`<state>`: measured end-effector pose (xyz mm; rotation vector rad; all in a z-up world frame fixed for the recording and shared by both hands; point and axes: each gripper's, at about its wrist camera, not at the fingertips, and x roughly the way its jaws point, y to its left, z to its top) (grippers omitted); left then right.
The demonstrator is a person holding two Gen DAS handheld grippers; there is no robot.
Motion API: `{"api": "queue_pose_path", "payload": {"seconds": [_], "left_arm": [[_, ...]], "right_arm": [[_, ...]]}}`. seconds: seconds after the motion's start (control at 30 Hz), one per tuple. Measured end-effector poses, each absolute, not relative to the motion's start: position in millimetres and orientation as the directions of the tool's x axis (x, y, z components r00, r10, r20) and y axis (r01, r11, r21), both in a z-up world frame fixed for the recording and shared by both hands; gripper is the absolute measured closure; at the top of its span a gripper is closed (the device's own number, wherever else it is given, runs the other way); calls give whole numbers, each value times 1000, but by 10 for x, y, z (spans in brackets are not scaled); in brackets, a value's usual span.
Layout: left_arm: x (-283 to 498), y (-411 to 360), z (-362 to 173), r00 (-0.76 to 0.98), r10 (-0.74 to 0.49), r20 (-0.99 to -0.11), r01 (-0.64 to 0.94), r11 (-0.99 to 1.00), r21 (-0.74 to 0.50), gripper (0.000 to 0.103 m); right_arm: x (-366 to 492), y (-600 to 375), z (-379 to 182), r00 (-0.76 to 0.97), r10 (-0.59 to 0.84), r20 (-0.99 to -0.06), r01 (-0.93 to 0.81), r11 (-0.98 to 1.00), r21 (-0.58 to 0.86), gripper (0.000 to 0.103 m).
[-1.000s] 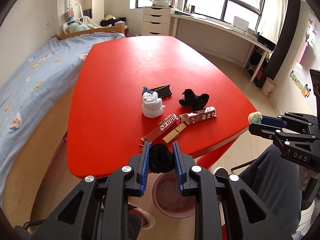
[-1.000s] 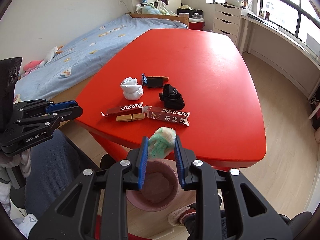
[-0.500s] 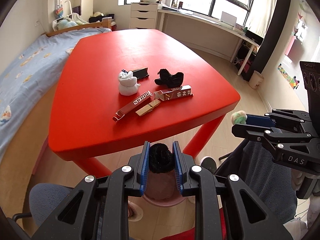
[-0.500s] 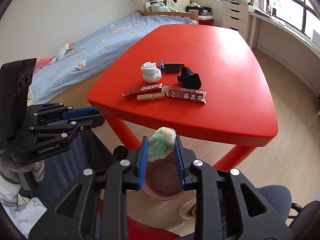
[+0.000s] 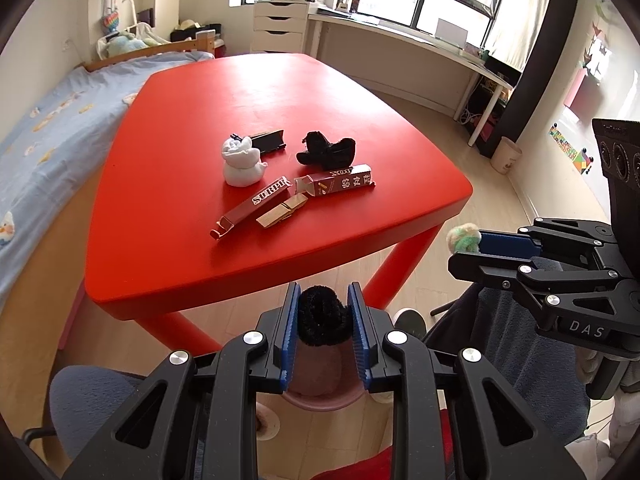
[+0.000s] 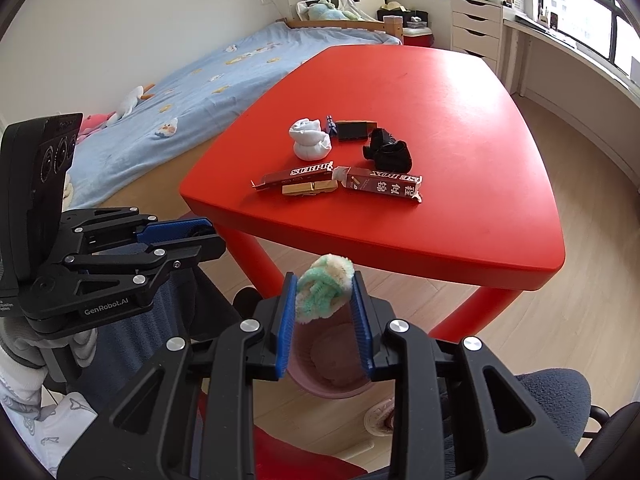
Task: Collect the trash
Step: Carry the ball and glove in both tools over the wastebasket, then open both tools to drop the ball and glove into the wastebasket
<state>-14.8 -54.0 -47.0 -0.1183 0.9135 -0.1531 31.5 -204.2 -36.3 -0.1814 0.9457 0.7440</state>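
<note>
My left gripper [image 5: 323, 300] hangs over a pink bin [image 5: 320, 398] on the floor below the red table's [image 5: 180, 264] near edge. A black fuzzy ball [image 5: 320, 318] sits between its blue pads, and the jaws are opening. My right gripper [image 6: 325, 280] is beside it over the same bin [image 6: 332, 392]. It carries a green-and-white fuzzy ball [image 6: 322, 298], and its jaws are opening too. On the table lie a white rolled sock [image 5: 242, 162], a black cloth [image 5: 328, 152], two red cartons [image 5: 336, 182], a wooden clothespin [image 5: 282, 210] and a small dark box [image 5: 270, 141].
A person's knees in dark trousers and a shoe [image 5: 408, 320] flank the bin. A bed with a blue cover [image 6: 180, 88] runs along the table's left side. White drawers [image 5: 280, 26] and a long desk stand under the windows. A grey chair seat [image 6: 552, 396] is close by.
Both grippers drew back from the table and sank slightly, so the bin now lies under them. Over the last half second they held still, and the gaps between the pads look a little wider.
</note>
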Motion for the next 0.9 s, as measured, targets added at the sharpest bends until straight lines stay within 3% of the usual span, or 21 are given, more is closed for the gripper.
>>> {"api": "queue_pose_path", "payload": {"seconds": [0.07, 0.13, 0.17, 0.23, 0.43, 0.9], "left_arm": [[-138, -528, -470, 602, -178, -779, 72, 983, -169, 56], [-143, -491, -457, 623, -160, -765, 55, 985, -162, 21], [-156, -473, -442, 638, -149, -756, 46, 987, -155, 15], [-156, -447, -429, 644, -120, -756, 30, 991, -132, 13], [-145, -376, -436, 637, -108, -763, 2, 990, -139, 8], [-142, -291, -439, 633, -116, -765, -20, 986, -166, 8]], "right_arm": [[329, -2053, -364, 366, 497, -787, -642, 747, 173, 40], [352, -2085, -355, 377, 495, -783, -628, 758, 176, 26], [367, -2103, -352, 384, 490, -782, -620, 765, 175, 20], [389, -2139, -355, 400, 479, -781, -603, 779, 169, 12], [415, -2179, -372, 412, 464, -784, -584, 795, 164, 5], [427, -2175, -361, 409, 473, -780, -582, 794, 176, 3]]}}
